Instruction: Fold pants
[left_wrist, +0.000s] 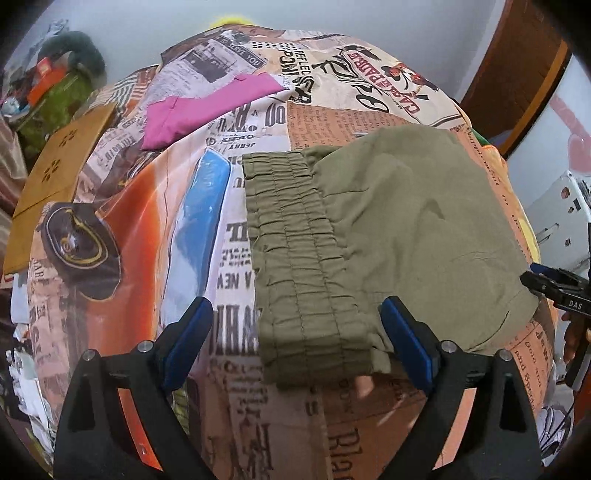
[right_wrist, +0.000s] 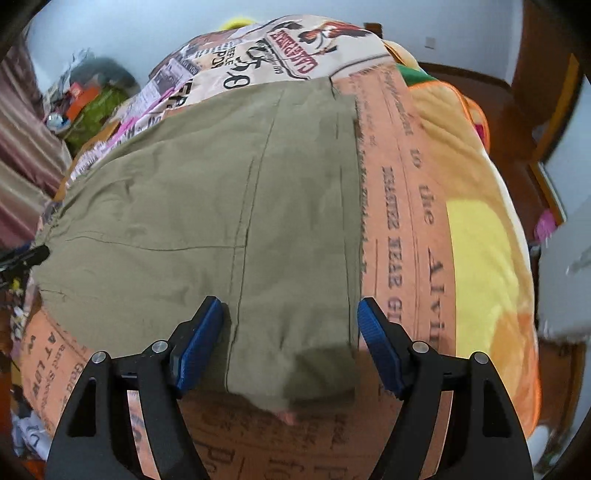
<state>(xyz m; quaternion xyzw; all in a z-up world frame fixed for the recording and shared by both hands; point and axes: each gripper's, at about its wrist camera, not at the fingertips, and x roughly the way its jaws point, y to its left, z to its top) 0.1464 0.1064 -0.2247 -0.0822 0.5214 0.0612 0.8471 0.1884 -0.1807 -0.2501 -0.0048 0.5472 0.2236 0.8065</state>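
The olive pants (left_wrist: 388, 229) lie folded flat on a bed covered by a newspaper-print sheet (left_wrist: 332, 122), toward its right side and close to the near edge. In the left wrist view the gathered elastic waistband (left_wrist: 295, 258) faces left, running from mid-bed down to the near edge. The pants spread rightward from it, nearly to the sheet's right edge.

The left gripper (left_wrist: 297, 341) hangs above the near end of the waistband, its blue-padded fingers (left_wrist: 188, 339) spread wide. The waistband's near corner shows between them, but the pads do not press on it. The right gripper's tip (left_wrist: 554, 291) shows at the right border of this view, just beside the pants' right edge.

In the right wrist view the pants (right_wrist: 207, 206) fill the middle, with seams and a pocket line visible. Their straight right edge runs along an orange strip of the sheet (right_wrist: 406, 221). The right gripper (right_wrist: 290, 339) is over the pants' near right corner, fingers (right_wrist: 201, 343) apart, one over the cloth and the other past its edge, not pinching it.

A pink garment (left_wrist: 207, 110) lies on the sheet toward the far left. A brown cardboard piece (left_wrist: 62, 170) rests at the bed's left edge. A yellow and orange plush blanket (right_wrist: 484, 240) covers the bed's right side.
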